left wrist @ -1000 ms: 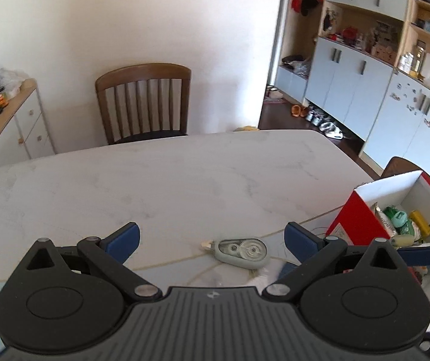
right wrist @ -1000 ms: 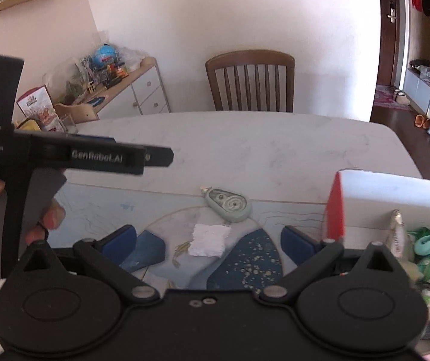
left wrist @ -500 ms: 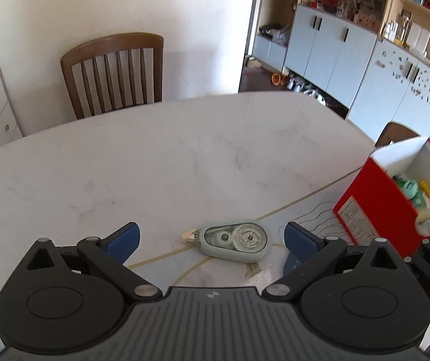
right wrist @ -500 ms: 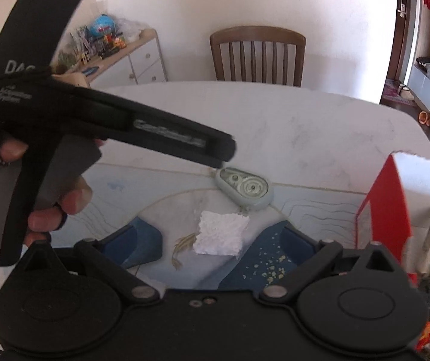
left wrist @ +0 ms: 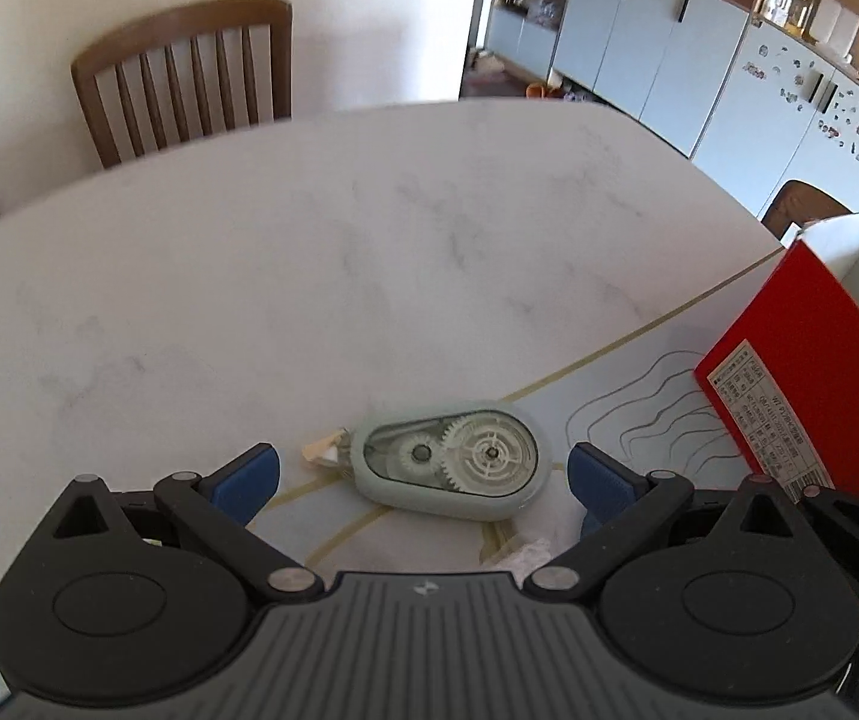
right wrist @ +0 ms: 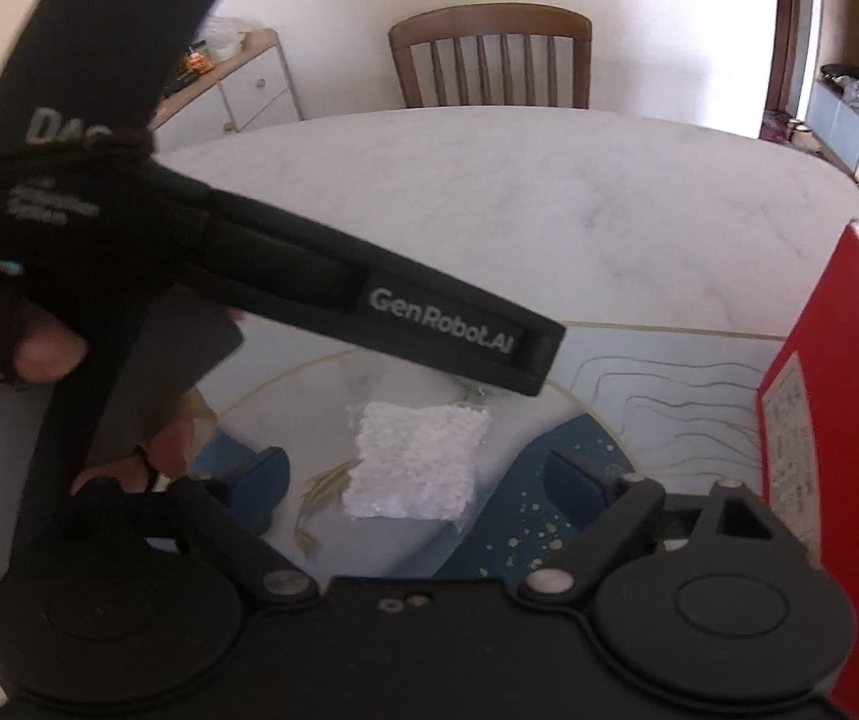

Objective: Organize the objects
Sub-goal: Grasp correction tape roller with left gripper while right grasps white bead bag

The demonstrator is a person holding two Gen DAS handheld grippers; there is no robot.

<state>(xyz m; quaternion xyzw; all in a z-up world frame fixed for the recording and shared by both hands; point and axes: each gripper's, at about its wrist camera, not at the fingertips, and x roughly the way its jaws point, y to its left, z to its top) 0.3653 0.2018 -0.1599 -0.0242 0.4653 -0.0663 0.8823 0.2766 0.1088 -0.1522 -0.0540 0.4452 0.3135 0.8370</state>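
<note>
A grey-green correction tape dispenser (left wrist: 452, 461) lies flat on the table mat, between the open blue fingers of my left gripper (left wrist: 423, 477), which hovers just above it. My right gripper (right wrist: 423, 480) is open and empty, with a white foam block (right wrist: 414, 461) lying between its fingers on the mat. The left gripper's black body (right wrist: 285, 276) crosses the right wrist view and hides the dispenser there. A red box (left wrist: 813, 384) with small items inside stands at the right; its red wall also shows in the right wrist view (right wrist: 843, 420).
The white marble table (left wrist: 309, 276) stretches ahead, with a printed blue-and-white mat (right wrist: 669, 384) under the objects. A wooden chair (left wrist: 189, 78) stands at the far edge. Cabinets (left wrist: 669, 42) line the right wall, and a sideboard (right wrist: 237, 84) stands at the back left.
My left gripper has moved forward and down over the tape dispenser, which now lies between its fingers. My right gripper has moved closer to the foam block. Both stay open.
</note>
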